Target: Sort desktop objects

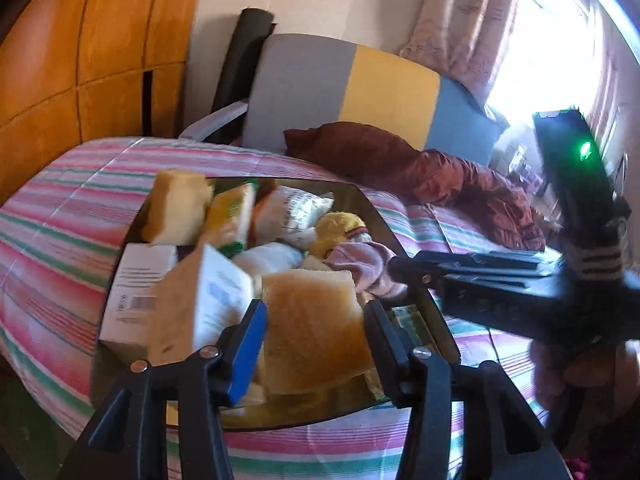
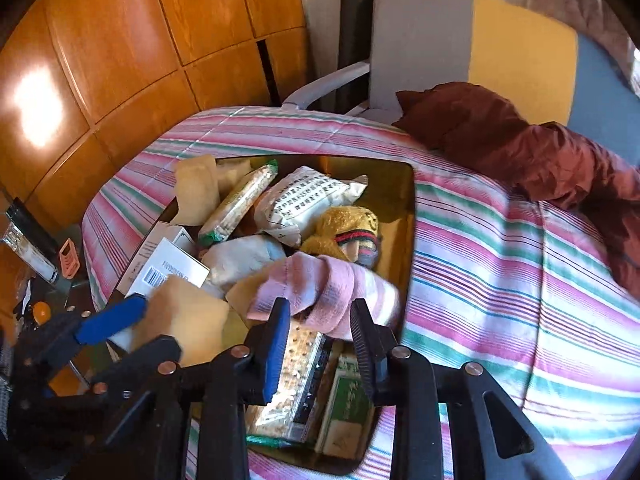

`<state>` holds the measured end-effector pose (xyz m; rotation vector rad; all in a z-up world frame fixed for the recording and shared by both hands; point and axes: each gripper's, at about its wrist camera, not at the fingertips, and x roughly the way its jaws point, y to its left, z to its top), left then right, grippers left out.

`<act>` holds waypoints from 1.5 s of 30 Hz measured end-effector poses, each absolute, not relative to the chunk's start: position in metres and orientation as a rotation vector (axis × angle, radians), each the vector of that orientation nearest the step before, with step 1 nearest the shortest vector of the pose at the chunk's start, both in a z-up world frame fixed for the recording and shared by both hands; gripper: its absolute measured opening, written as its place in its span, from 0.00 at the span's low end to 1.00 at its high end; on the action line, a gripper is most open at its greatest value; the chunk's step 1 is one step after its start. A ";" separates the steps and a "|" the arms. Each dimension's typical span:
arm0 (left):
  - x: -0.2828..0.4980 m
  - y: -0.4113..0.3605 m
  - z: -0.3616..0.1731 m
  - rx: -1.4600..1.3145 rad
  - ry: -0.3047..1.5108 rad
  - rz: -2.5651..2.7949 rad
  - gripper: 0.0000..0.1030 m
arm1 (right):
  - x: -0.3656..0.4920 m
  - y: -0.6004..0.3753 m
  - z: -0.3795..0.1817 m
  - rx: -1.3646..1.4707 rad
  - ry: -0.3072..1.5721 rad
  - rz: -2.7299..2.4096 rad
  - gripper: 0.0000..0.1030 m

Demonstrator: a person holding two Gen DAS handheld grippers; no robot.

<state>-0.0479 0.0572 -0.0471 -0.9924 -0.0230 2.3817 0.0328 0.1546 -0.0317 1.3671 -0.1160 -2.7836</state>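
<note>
A dark tray full of clutter sits on a striped quilt. My left gripper is closed around a tan sponge at the tray's near side and holds it; it also shows in the right wrist view. My right gripper grips a pink and white sock just above the tray; the sock shows in the left wrist view at the tip of the right gripper. White boxes, packets and a yellow plush toy lie in the tray.
The striped quilt covers the surface around the tray. A maroon cloth lies at the back right, in front of a grey, yellow and blue chair. A wooden wardrobe stands at the left. Small items sit on a side table.
</note>
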 end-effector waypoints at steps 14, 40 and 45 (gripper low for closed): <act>-0.065 0.065 -0.033 -1.025 0.035 2.463 0.54 | 0.061 0.158 -0.016 1.306 -0.138 -2.806 0.36; -0.032 0.022 0.005 -1.028 0.002 2.687 0.79 | 0.102 0.118 -0.038 1.336 0.055 -2.910 0.59; -0.022 0.020 0.011 -0.993 0.000 2.740 0.78 | 0.107 0.113 -0.040 1.334 0.070 -2.923 0.60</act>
